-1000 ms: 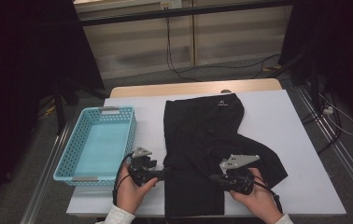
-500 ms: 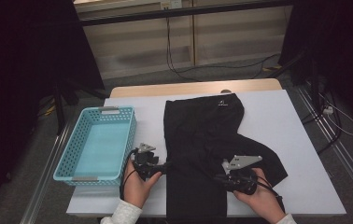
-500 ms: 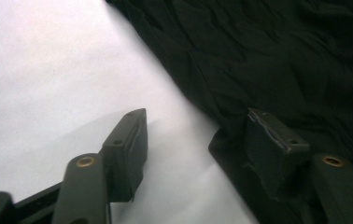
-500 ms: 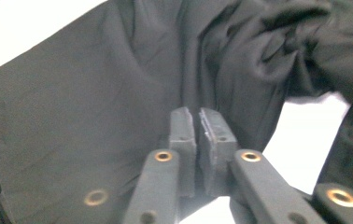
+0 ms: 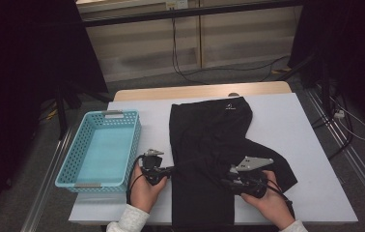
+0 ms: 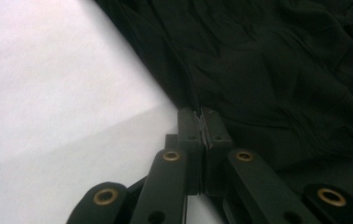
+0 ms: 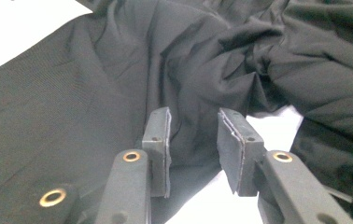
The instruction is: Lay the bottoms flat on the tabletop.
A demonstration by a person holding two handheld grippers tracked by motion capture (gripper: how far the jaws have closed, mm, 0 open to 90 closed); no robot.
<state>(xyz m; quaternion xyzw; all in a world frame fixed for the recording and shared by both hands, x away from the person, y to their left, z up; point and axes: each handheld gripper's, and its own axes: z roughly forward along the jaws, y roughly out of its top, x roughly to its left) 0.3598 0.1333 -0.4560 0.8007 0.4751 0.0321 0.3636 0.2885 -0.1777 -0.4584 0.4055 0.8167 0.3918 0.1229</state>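
Black trousers (image 5: 204,145) lie flat on the white table (image 5: 306,140), waistband with a small white logo at the far end. One leg runs to the front edge and the other bends off to the right. My left gripper (image 5: 171,169) (image 6: 204,122) is at the trousers' left edge. Its jaws have just been closing and now stand shut on that edge seam (image 6: 191,93). My right gripper (image 5: 222,181) (image 7: 193,135) rests on the bent leg (image 7: 277,60). Its jaws have just been opening, and loose cloth lies between the parted pads (image 7: 158,140).
A light blue plastic basket (image 5: 134,140) stands on the table's left side, close to my left hand. Bare white table (image 6: 48,93) lies between basket and trousers and to the right of them. Cables trail on the floor beyond the far edge.
Both hands have stayed almost in place. The left gripper has edged slightly toward the trousers' left edge.
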